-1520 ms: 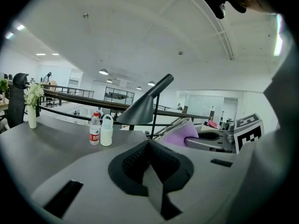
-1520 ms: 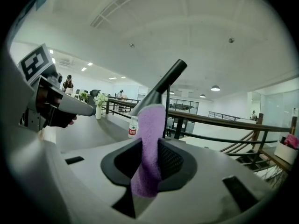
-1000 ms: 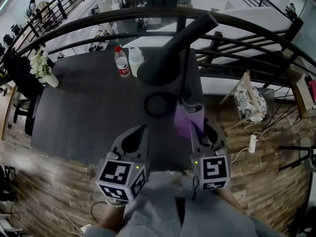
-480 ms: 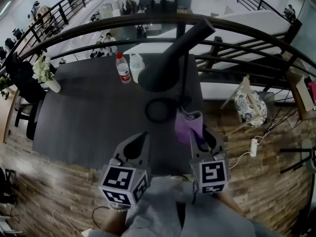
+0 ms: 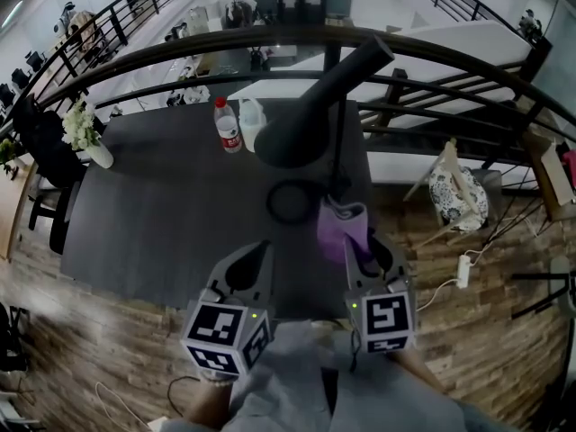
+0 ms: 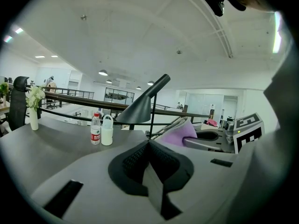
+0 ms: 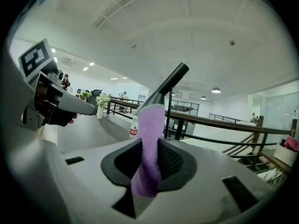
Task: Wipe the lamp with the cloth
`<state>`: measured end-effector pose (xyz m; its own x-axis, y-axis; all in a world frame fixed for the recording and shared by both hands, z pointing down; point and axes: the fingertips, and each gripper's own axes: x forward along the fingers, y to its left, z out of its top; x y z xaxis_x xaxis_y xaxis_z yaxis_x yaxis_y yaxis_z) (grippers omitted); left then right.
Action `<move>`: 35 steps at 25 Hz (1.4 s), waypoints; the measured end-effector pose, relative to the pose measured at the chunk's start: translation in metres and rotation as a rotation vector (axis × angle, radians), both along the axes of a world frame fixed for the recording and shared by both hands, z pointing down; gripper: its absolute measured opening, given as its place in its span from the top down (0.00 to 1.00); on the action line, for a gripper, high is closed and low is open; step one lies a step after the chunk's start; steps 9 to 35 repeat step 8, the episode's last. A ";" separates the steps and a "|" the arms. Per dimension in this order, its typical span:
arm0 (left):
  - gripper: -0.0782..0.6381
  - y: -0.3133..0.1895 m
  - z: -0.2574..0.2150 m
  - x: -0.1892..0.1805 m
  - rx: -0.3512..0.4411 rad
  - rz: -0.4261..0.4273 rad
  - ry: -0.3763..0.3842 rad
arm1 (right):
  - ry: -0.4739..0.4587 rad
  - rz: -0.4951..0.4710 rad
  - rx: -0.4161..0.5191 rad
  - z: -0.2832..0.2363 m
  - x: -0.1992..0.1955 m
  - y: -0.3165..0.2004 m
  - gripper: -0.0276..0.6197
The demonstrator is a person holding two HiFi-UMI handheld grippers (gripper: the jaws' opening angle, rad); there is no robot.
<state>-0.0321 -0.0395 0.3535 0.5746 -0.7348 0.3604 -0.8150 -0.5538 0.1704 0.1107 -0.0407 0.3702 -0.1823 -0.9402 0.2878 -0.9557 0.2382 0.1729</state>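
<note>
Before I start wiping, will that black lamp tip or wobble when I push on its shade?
Likely wobbly: the lamp hangs a big slanted shade off one side of a thin stem, above a round base. A sideways push may tip or slide it. The soft-looking cloth should cushion contact.

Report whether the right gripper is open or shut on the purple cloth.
Shut on the cloth. In the right gripper view, the right gripper pinches it from both sides, its top standing above the jaws.
</note>
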 end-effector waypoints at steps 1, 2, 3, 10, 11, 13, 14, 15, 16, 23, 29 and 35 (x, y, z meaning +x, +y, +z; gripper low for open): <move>0.88 0.000 0.000 -0.001 0.002 -0.001 0.000 | -0.002 -0.002 0.002 0.000 -0.001 0.000 0.82; 0.88 -0.001 -0.001 -0.002 0.005 -0.003 0.001 | -0.006 -0.003 0.004 -0.001 -0.003 -0.001 0.82; 0.88 -0.002 -0.001 -0.003 0.010 -0.005 0.001 | -0.009 -0.003 0.005 -0.001 -0.005 -0.001 0.82; 0.88 -0.004 -0.001 -0.012 -0.002 -0.003 0.004 | -0.014 -0.007 0.005 -0.002 -0.015 -0.004 0.82; 0.88 -0.004 -0.001 -0.012 -0.002 -0.003 0.004 | -0.014 -0.007 0.005 -0.002 -0.015 -0.004 0.82; 0.88 -0.004 -0.001 -0.012 -0.002 -0.003 0.004 | -0.014 -0.007 0.005 -0.002 -0.015 -0.004 0.82; 0.88 -0.004 -0.001 -0.012 -0.002 -0.003 0.004 | -0.014 -0.007 0.005 -0.002 -0.015 -0.004 0.82; 0.88 -0.004 -0.001 -0.012 -0.002 -0.003 0.004 | -0.014 -0.007 0.005 -0.002 -0.015 -0.004 0.82; 0.88 -0.004 -0.001 -0.012 -0.002 -0.003 0.004 | -0.014 -0.007 0.005 -0.002 -0.015 -0.004 0.82; 0.88 -0.004 -0.001 -0.012 -0.002 -0.003 0.004 | -0.014 -0.007 0.005 -0.002 -0.015 -0.004 0.82; 0.88 -0.004 -0.001 -0.012 -0.002 -0.003 0.004 | -0.014 -0.007 0.005 -0.002 -0.015 -0.004 0.82; 0.88 -0.004 -0.001 -0.012 -0.002 -0.003 0.004 | -0.014 -0.007 0.005 -0.002 -0.015 -0.004 0.82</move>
